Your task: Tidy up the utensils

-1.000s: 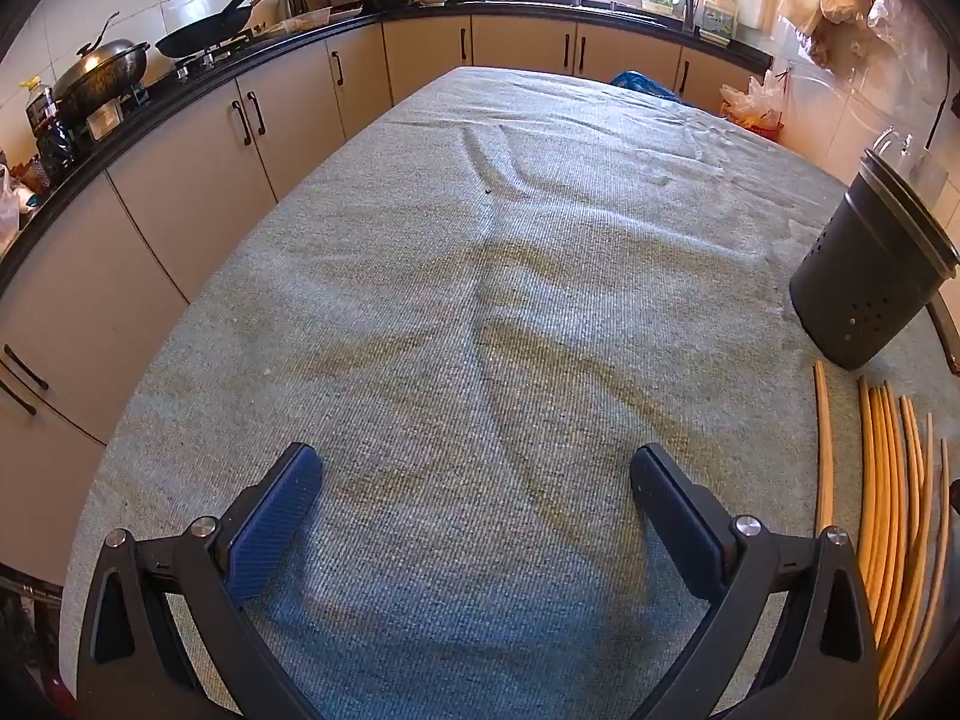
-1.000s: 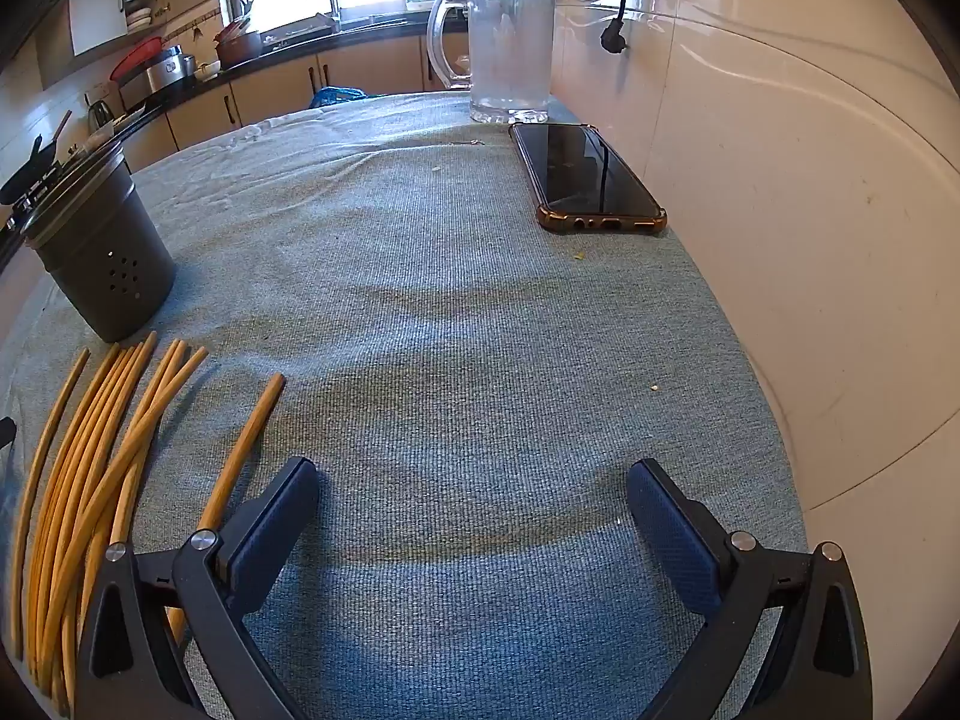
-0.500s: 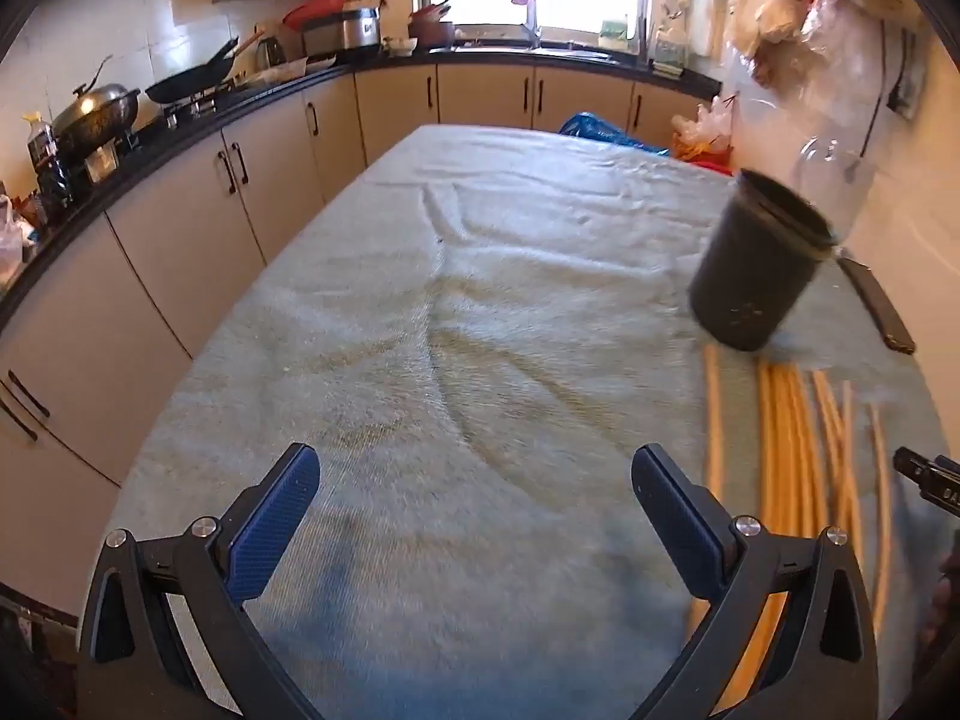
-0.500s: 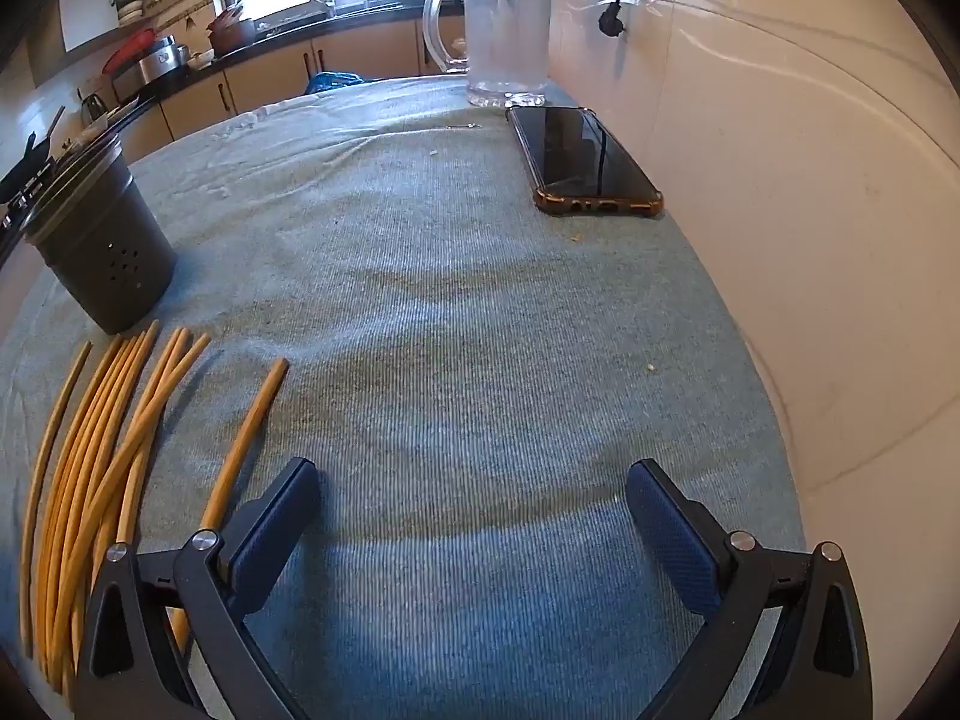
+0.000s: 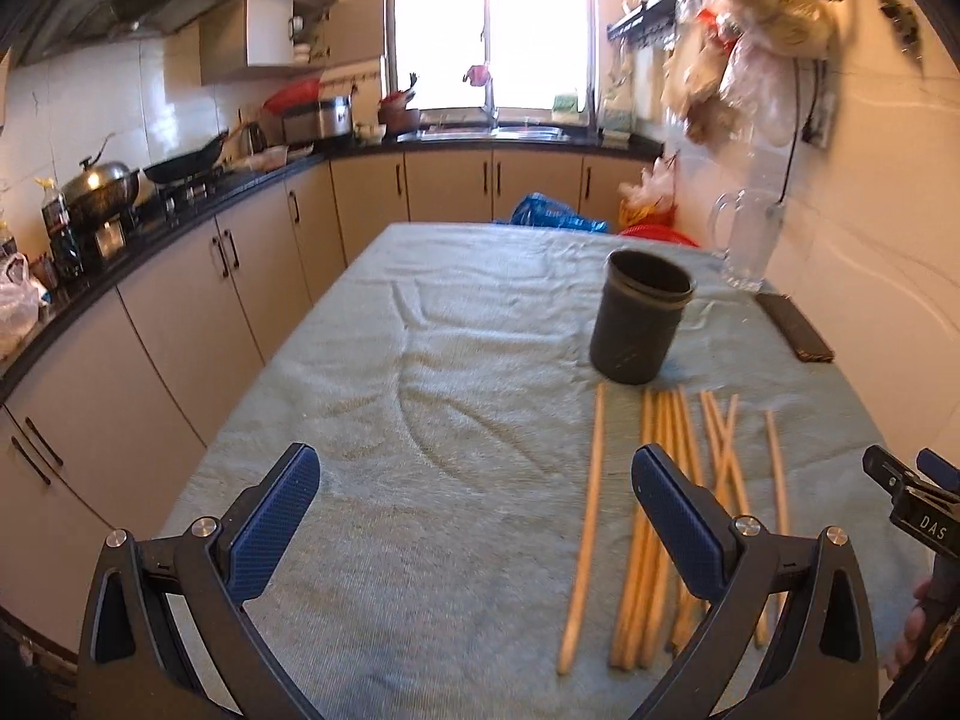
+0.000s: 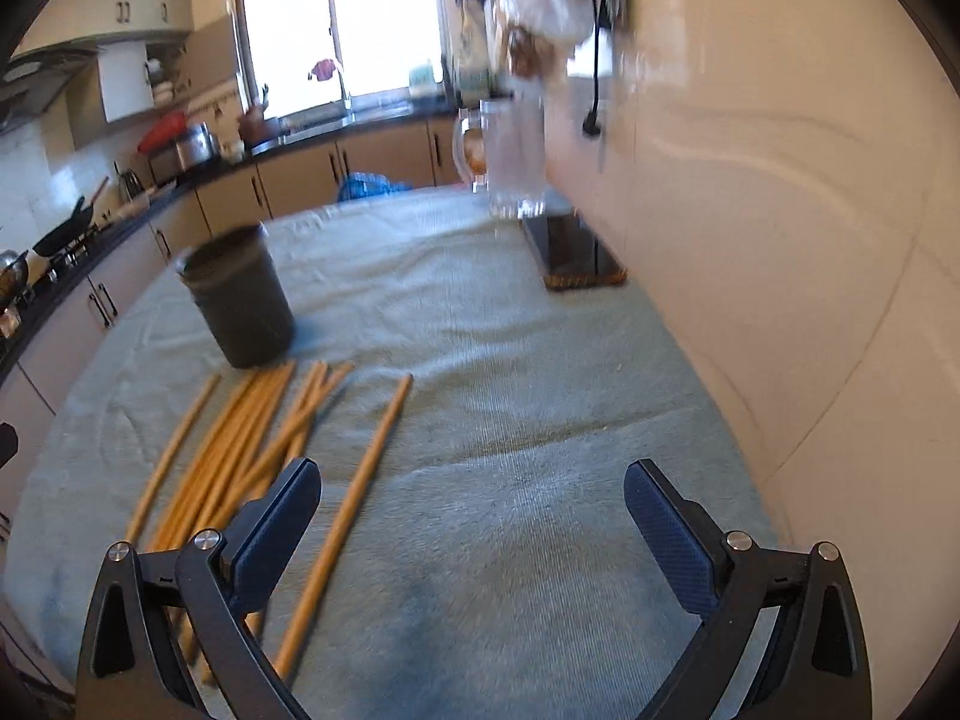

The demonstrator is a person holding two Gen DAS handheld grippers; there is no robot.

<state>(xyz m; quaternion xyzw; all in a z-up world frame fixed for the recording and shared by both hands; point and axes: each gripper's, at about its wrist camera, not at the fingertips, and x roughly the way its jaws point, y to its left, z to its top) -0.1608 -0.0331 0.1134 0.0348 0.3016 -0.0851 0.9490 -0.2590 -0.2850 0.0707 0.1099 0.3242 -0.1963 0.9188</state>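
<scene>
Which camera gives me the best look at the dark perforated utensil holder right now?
Left wrist view: the dark cylindrical utensil holder stands sharp, upright, open rim visible, just beyond the yellow chopsticks. Right wrist view shows it too, but motion-blurred and leaning from fisheye distortion.

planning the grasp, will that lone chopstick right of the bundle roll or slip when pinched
The lone chopstick looks thin and round, so it may roll; the towel-like table cover probably damps that. It looks stiff, lying straight.
</scene>
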